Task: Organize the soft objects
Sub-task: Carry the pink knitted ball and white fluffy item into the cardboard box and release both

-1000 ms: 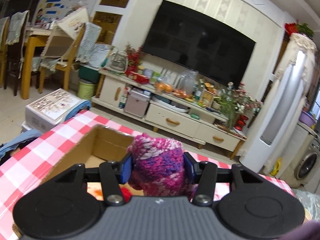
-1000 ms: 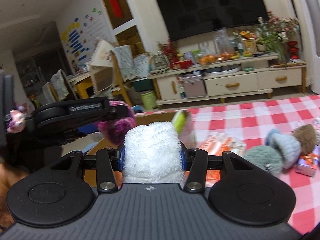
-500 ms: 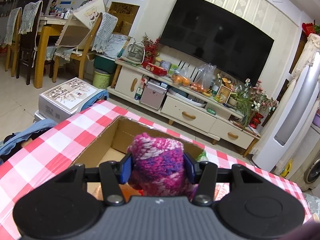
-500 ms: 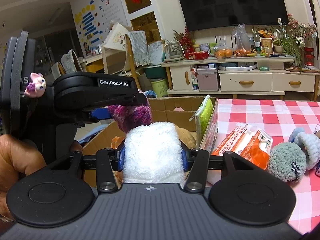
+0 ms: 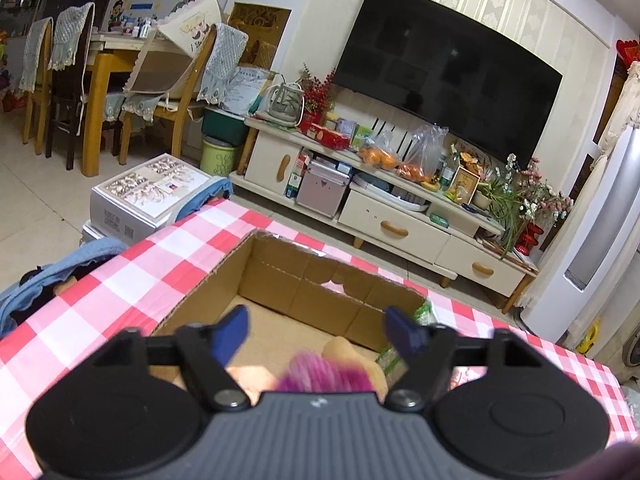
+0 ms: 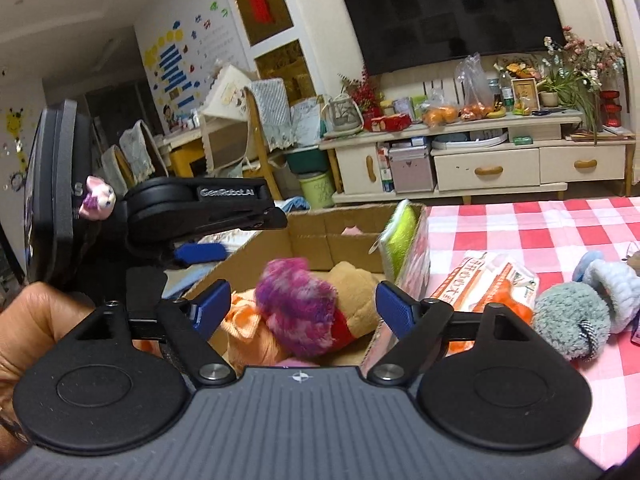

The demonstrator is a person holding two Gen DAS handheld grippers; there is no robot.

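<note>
A cardboard box [image 5: 308, 280] stands open on the red-checked table [image 5: 120, 280]. My left gripper [image 5: 316, 328] is open and empty above the box. A purple-pink knitted ball [image 6: 296, 304] is in the box, blurred, on a tan plush toy [image 6: 356, 288] and an orange cloth [image 6: 248, 328]; it shows in the left wrist view [image 5: 324, 372] too. My right gripper [image 6: 304, 308] is open and empty over the box's near side. The white fluffy item is out of sight. The left gripper shows at the left of the right wrist view [image 6: 200, 250].
A green-yellow pack [image 6: 400, 232] leans on the box's right wall. An orange snack bag [image 6: 496, 276], a grey-green fuzzy ball [image 6: 568, 320] and a pale blue knitted item [image 6: 612, 284] lie on the table to the right. A TV cabinet [image 5: 384, 216] stands behind.
Both grippers opened. The purple-pink ball dropped from the left gripper into the box. The white fluffy item left the right gripper and is no longer visible.
</note>
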